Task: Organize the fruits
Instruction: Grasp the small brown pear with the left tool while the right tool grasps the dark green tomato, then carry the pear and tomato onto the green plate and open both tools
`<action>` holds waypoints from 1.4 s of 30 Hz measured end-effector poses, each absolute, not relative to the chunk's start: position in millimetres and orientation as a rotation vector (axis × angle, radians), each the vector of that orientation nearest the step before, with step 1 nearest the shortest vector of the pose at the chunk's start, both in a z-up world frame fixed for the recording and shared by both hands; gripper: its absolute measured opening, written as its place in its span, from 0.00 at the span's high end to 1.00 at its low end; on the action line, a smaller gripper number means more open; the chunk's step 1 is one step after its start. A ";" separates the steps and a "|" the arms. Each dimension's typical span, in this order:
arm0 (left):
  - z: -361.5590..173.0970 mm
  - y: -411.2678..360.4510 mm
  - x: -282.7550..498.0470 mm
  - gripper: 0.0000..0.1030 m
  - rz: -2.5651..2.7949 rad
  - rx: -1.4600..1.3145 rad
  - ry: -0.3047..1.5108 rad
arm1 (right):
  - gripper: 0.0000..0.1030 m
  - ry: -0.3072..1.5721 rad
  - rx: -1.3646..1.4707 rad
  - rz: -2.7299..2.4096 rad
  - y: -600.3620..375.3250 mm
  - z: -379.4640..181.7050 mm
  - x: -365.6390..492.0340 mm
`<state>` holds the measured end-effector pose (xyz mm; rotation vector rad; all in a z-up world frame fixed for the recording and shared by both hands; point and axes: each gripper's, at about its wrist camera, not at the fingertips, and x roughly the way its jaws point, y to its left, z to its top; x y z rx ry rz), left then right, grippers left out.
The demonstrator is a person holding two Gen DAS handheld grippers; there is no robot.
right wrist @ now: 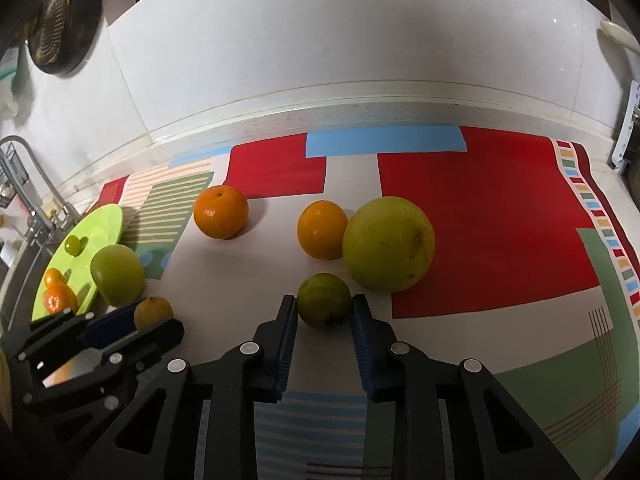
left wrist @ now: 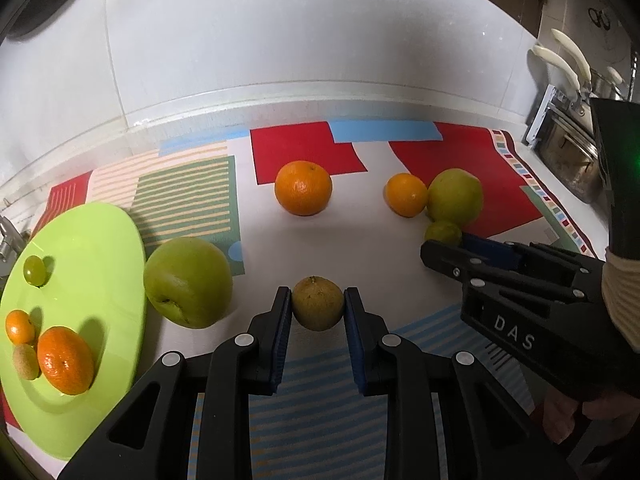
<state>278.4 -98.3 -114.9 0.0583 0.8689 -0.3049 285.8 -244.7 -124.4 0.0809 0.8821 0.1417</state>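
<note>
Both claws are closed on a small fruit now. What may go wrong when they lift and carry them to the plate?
1. The left claw pinches the round brownish fruit near its fingertips, so it may slip.
2. The small green fruit in the right claw sits close to the big yellow-green fruit, which may roll.
3. The green apple blocks the plate.

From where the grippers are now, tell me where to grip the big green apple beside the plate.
Grip the green apple across its widest middle, coming down from above and the front. It lies tilted, its dimpled end facing forward and low, so the rounded flanks give the fingers even contact. The plate crowds its left side, so keep that finger tight in.
</note>
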 end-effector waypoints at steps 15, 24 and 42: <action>-87.6 -90.1 252.8 0.74 -0.298 0.050 0.802 | 0.73 0.813 0.071 0.167 -238.2 -92.8 249.7; -64.4 -76.0 226.0 0.74 -0.270 0.034 0.749 | 0.73 0.754 0.041 0.192 -223.1 -65.4 224.9; -27.8 -17.2 167.8 0.74 -0.192 0.010 0.657 | 0.73 0.657 0.009 0.259 -173.7 -24.3 175.4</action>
